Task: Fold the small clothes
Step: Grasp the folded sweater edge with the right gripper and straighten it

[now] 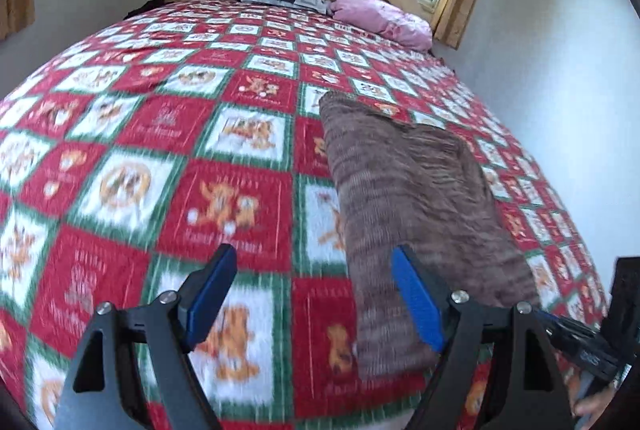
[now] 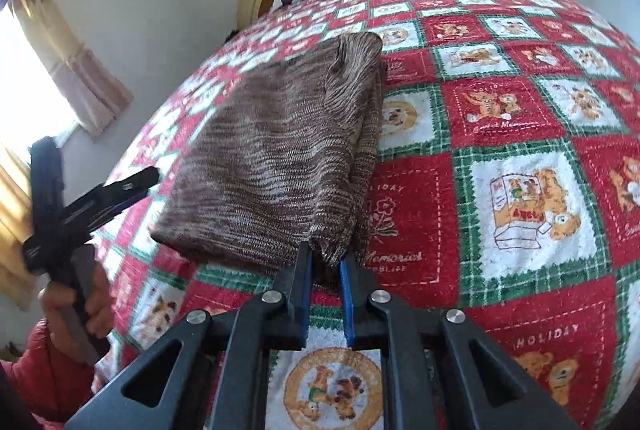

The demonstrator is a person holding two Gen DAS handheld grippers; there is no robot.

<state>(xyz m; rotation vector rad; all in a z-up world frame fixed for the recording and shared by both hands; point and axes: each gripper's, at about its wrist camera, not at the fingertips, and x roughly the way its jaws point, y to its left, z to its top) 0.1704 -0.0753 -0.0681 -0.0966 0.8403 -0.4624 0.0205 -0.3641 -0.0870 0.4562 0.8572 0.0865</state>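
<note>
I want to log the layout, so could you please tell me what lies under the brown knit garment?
The brown knit garment lies folded on the holiday teddy-bear bedspread, which shows all around it. Whatever is beneath its folds is covered.

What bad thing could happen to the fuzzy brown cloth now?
Only the right gripper pinches the brown cloth, by one near corner, so it might slip free or the fold might fall open if that corner is pulled. The left gripper is open and holds nothing, so the other side has no help. The cloth lies on a bedspread, which might bunch up if the cloth is dragged.
</note>
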